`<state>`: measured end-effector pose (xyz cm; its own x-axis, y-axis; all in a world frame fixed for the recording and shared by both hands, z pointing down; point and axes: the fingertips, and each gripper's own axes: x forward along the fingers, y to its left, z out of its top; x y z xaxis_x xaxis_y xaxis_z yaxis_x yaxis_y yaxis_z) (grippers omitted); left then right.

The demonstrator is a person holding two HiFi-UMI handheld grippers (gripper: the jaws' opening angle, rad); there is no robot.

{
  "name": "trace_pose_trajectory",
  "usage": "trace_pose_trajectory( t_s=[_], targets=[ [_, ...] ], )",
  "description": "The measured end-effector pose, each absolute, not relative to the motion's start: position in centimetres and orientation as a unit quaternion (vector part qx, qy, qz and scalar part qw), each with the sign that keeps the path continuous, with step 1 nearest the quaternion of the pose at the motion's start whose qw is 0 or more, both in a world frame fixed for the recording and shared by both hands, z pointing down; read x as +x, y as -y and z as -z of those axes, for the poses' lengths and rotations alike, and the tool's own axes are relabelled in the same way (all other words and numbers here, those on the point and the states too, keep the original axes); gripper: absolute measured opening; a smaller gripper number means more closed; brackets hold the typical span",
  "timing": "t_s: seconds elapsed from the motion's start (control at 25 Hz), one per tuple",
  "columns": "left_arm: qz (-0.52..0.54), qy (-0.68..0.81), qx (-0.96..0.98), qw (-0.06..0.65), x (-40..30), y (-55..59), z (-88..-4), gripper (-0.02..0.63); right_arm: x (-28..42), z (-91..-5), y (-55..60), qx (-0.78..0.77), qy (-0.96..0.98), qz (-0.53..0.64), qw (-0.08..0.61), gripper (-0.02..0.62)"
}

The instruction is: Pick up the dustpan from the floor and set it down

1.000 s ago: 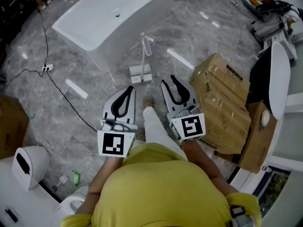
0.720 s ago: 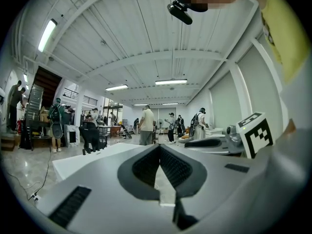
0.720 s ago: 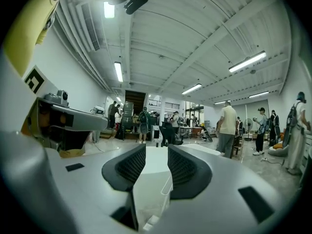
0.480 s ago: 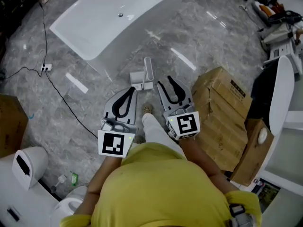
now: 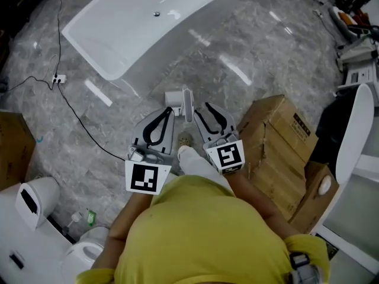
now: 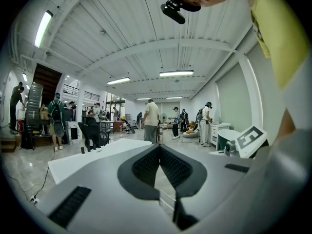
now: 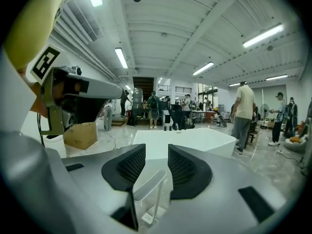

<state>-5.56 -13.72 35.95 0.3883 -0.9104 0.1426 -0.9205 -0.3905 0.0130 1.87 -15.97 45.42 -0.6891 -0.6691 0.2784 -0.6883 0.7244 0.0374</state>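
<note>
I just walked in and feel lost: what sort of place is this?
Probably a warehouse-like hall for bathroom fittings: a bathtub on the stone floor, cardboard boxes and strip lights overhead.

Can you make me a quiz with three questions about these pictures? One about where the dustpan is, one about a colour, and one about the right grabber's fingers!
1. Where is the dustpan?
A. On top of the cardboard boxes
B. On the floor, near the bathtub
C. In a bucket

2. What colour is the person's top?
A. Yellow
B. Red
C. Blue

3. How are the right gripper's fingers?
A. Squeezed on the dustpan's handle
B. Clamped on a box
C. Apart, gripping nothing

Answers:
1. B, because the head view shows it standing on the grey floor by the tub's near corner.
2. A, because the head view shows a yellow top.
3. C, because the right gripper view shows a clear gap between the fingers, with neither pressing on anything.
</note>
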Motion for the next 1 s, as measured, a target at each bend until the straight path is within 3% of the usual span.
trace_pose_trajectory(
  t_s=[0.44, 1.0],
  targets=[
    [-0.080, 0.558, 0.822, 0.079, -6.3, 16.5, -39.9, 0.000, 0.3, -53.4, 17.0, 0.302, 0.922, -0.123, 0.208, 0.172],
    [-0.141, 0.517, 0.840, 0.086, -6.8, 18.0, -42.9, 0.000, -1.5, -59.2, 16.6, 0.243, 0.881, -0.353, 0.203, 0.276]
  ],
)
